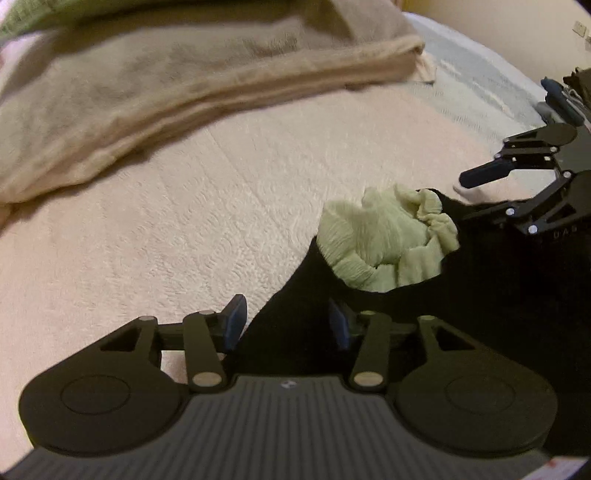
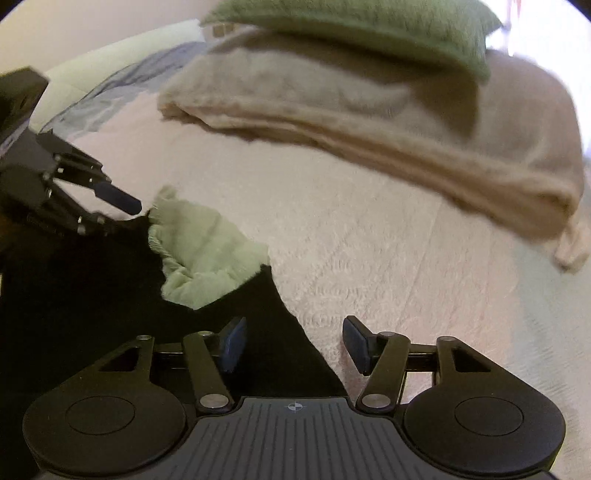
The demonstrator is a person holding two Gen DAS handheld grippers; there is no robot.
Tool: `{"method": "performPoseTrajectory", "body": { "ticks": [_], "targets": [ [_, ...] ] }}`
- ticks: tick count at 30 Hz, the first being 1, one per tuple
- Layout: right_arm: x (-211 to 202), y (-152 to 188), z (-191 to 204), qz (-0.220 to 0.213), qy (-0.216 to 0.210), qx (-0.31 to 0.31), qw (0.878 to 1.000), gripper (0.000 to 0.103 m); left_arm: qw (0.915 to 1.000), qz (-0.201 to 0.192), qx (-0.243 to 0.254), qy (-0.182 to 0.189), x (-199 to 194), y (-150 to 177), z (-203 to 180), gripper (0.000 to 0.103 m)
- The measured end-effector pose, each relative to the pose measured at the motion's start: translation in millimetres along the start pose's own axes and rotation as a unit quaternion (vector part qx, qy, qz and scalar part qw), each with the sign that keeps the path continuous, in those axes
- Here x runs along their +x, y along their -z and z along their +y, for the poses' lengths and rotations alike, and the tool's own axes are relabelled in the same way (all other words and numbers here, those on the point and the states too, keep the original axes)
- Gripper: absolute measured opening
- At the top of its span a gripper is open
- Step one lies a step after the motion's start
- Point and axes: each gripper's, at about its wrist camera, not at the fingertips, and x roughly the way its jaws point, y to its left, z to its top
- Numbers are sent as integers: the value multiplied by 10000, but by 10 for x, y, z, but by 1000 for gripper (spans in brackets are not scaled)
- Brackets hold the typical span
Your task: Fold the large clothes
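A black garment (image 1: 406,317) (image 2: 92,295) lies on the bed, with a crumpled pale green crinkled cloth (image 1: 384,240) (image 2: 199,254) on top of it. My left gripper (image 1: 287,325) is open, and the garment's left edge runs between its blue-padded fingers. My right gripper (image 2: 295,345) is open too and straddles the garment's right edge. Each gripper also shows in the other's view, open at the garment's far side: the right gripper (image 1: 476,195) and the left gripper (image 2: 122,214). Most of the garment is too dark to show detail.
A pinkish-white quilted bedcover (image 1: 166,240) (image 2: 388,240) spreads ahead. A thick folded beige blanket (image 1: 166,92) (image 2: 369,122) lies across the far side with a green cushion (image 2: 369,26) on it. A pale blue sheet (image 1: 472,85) shows beyond, near a wall.
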Motion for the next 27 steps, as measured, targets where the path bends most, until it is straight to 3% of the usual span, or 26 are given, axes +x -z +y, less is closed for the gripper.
{"method": "performPoseTrajectory", "body": {
  "ticks": [1, 2, 3, 5, 9, 11, 14, 18, 20, 23, 25, 27],
  "targets": [
    [11, 3, -27, 64, -160, 30, 9998, 29, 10000, 58, -60, 38, 55, 1, 10, 25],
    [33, -16, -36, 121, -236, 59, 9996, 9, 9999, 92, -123, 57, 92, -4, 15, 16],
    [11, -32, -42, 99, -180, 89, 9997, 9, 9998, 25, -173, -17, 75, -6, 14, 10],
    [-84, -77, -59, -103, -32, 160, 9998, 8, 9990, -223, -348, -172, 1, -11, 35, 9],
    [18, -4, -89, 7, 130, 166, 9998, 13, 9986, -19, -401, -343, 135, 12, 19, 16],
    [-69, 7, -57, -122, 440, 218, 9987, 38, 9975, -33, -540, -455, 79, 3, 43, 22],
    [-346, 53, 8, -441, 741, 465, 9952, 41, 9962, -164, -621, -590, -181, 46, 102, 25],
    [-678, 285, 274, -540, 511, 660, 9950, 42, 9914, -297, -925, -882, -749, 325, 233, 24],
    [-728, 455, 439, -285, 353, 625, 9970, 43, 9877, -299, -1092, -1078, -1081, 575, 316, 24],
    [-642, 742, 578, 544, 217, 947, 9938, 48, 9809, -103, -1360, -1383, -1558, 1069, 456, 25],
    [-616, 898, 674, 989, 656, 965, 9882, 49, 9756, 127, -1458, -1635, -1850, 1461, 553, 28],
    [-717, 932, 799, 996, 951, 1155, 9837, 51, 9703, 324, -1621, -1765, -2082, 1805, 659, 31]
  ]
}}
